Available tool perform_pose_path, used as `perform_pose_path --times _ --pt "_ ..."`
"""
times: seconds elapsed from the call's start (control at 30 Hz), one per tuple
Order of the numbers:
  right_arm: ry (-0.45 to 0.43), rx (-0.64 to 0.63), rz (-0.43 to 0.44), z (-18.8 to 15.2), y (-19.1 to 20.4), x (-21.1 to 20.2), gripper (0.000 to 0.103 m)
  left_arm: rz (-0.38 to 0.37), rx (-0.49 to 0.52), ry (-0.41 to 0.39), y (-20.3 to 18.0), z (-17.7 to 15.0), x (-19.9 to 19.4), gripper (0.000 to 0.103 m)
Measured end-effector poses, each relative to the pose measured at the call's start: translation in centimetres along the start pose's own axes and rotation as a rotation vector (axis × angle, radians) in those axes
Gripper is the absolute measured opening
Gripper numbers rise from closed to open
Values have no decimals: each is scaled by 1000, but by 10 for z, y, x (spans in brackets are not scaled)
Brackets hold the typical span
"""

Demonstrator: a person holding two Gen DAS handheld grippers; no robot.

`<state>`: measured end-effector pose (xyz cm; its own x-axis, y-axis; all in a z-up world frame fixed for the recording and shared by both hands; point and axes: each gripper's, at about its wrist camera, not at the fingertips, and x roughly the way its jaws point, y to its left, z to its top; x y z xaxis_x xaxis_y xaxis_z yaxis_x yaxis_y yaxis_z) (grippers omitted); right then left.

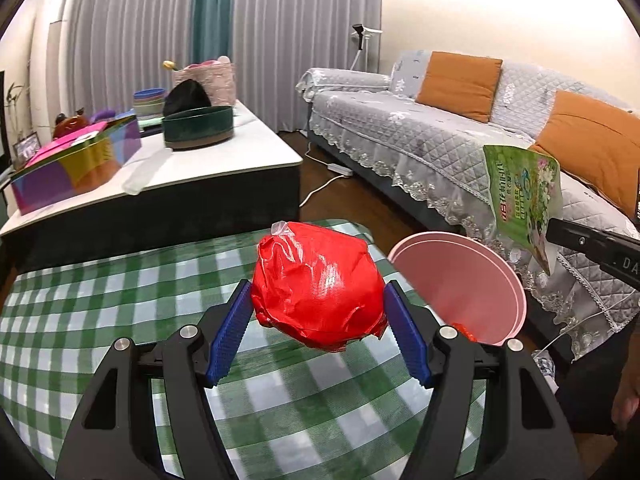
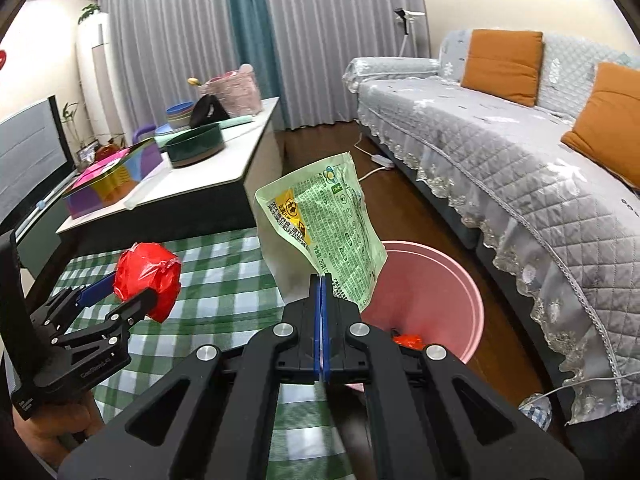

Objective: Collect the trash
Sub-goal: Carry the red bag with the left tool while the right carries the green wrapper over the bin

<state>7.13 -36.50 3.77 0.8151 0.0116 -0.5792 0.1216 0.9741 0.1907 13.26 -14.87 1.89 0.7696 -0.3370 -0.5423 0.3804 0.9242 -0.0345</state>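
A crumpled red wrapper ball [image 1: 320, 286] sits gripped between the blue fingers [image 1: 230, 330] of the left gripper [image 1: 318, 300], lifted above the green checked bench [image 1: 120, 300]. Beside the bench's right edge stands a pink bin [image 1: 480, 280] with a red scrap inside. The right gripper [image 2: 321, 280] has its fingers pressed together on a green pouch [image 2: 332, 224], held above the bin's near rim.

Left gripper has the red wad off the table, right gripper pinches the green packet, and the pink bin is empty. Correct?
Not quite: the pink bin is not empty. The right wrist view shows a red scrap inside. The left gripper does hold the red wad, the right gripper the green packet.
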Motion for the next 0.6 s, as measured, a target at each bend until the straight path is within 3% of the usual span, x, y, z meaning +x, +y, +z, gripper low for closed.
perform_pose_path --times 0.6 --pt "13 97 -95 2 -67 19 1 -89 24 10 -48 6 47 65"
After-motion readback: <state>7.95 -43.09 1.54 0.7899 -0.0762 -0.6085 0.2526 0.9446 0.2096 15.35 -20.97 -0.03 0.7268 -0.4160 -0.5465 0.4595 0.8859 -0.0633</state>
